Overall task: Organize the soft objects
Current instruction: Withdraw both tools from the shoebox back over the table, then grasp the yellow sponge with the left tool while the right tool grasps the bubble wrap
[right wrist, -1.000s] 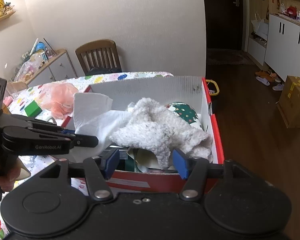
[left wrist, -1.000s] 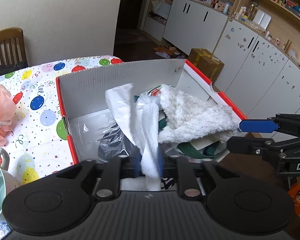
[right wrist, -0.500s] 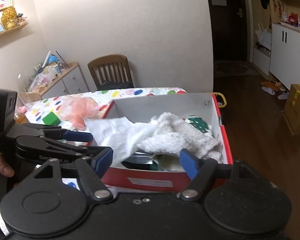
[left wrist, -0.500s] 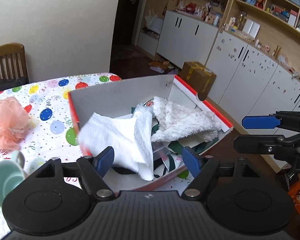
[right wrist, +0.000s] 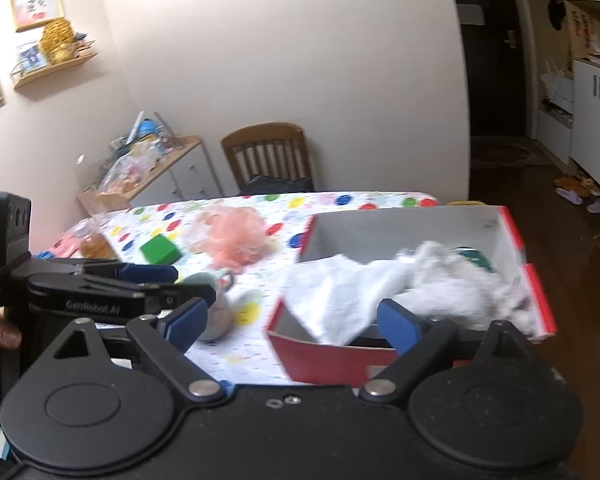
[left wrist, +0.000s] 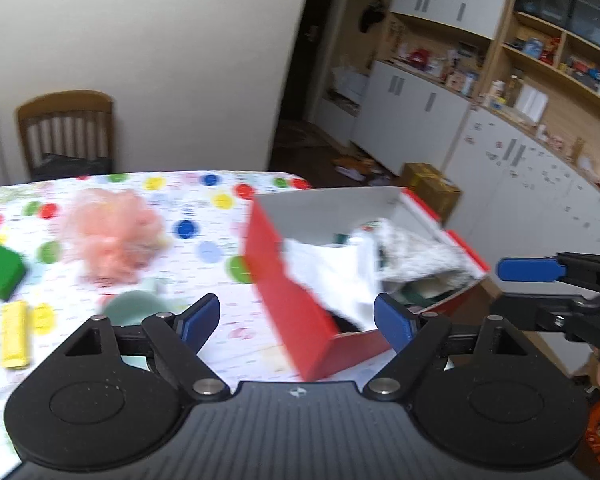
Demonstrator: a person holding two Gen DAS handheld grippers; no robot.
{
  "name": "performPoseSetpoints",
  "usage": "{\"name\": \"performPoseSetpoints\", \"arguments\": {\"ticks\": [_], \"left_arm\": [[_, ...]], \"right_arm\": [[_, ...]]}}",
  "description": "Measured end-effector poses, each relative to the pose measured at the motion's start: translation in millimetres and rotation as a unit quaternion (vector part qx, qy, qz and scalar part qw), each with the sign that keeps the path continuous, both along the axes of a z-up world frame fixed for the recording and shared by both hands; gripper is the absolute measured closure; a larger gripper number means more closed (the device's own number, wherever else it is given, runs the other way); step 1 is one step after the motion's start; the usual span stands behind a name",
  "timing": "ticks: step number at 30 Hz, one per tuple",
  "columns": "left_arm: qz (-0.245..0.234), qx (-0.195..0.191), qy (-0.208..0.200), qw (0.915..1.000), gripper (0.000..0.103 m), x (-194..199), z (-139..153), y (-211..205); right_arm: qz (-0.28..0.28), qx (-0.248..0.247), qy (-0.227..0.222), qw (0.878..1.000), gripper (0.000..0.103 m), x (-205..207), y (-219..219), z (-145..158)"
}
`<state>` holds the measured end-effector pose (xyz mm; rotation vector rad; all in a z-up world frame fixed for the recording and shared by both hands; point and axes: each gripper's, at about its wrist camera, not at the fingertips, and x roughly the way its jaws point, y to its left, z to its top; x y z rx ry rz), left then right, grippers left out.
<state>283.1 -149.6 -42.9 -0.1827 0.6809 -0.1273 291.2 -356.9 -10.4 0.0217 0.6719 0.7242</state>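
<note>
Left tongs (left wrist: 296, 320): wide apart, holding nothing, above the tabletop (left wrist: 216, 240) beside the box.
Right tongs (right wrist: 288, 322): also apart and empty, near the front of the box.
Box (left wrist: 284, 292): red, at the tabletop's edge; one corner seems to pass over that edge.
White cloth (left wrist: 332, 268): lies in the box but hangs over its near wall.
Fluffy towel (right wrist: 456, 284): inside the box, beside the cloth.
Pink sponge (left wrist: 116, 236): on the tabletop, well apart from the box, probably the next thing to take.
Cup (left wrist: 134, 312): just below the left tongs.
Risk: the hanging cloth can slip out; reaching for the sponge can knock the cup; pushing the box can tip it to the floor.
</note>
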Motion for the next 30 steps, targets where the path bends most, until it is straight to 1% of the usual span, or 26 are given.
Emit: {"name": "performPoseSetpoints", "arguments": {"ticks": [3,7,10,15,21,25,27,30], "left_arm": [[0.02,0.014,-0.003,0.9997,0.017,-12.3,2.5,23.7],[0.039,0.021,-0.009,0.999,0.002,-28.6,3.3,58.4],[0.054,0.019,-0.017,0.9982,0.002,-39.9,1.5,84.3],[0.098,0.047,-0.025,0.9938,0.002,-48.1,-4.5,122.8],[0.126,0.045,-0.007,0.991,0.002,-45.2,-21.4,170.4],[0.13,0.044,0.003,0.9905,0.002,-43.2,-37.7,193.0],[0.133,0.053,0.011,0.9897,0.002,-40.7,-46.4,200.1],[0.142,0.079,0.02,0.9865,0.002,-35.6,-60.9,206.5]], "right_arm": [[0.015,0.002,0.004,1.0,0.008,-8.9,22.2,-1.4],[0.039,0.012,0.008,0.999,0.003,-20.5,51.6,-2.8],[0.052,0.013,0.012,0.999,0.001,-28.5,74.1,-6.0],[0.066,0.003,0.02,0.998,0.0,-40.5,113.1,-16.4],[0.078,-0.023,0.036,0.996,0.0,-49.1,161.5,-38.0],[0.091,-0.043,0.042,0.994,0.0,-53.1,190.6,-52.0],[0.102,-0.06,0.04,0.992,0.0,-54.9,206.8,-58.4],[0.121,-0.081,0.039,0.989,0.0,-58.9,229.6,-69.7]]}}
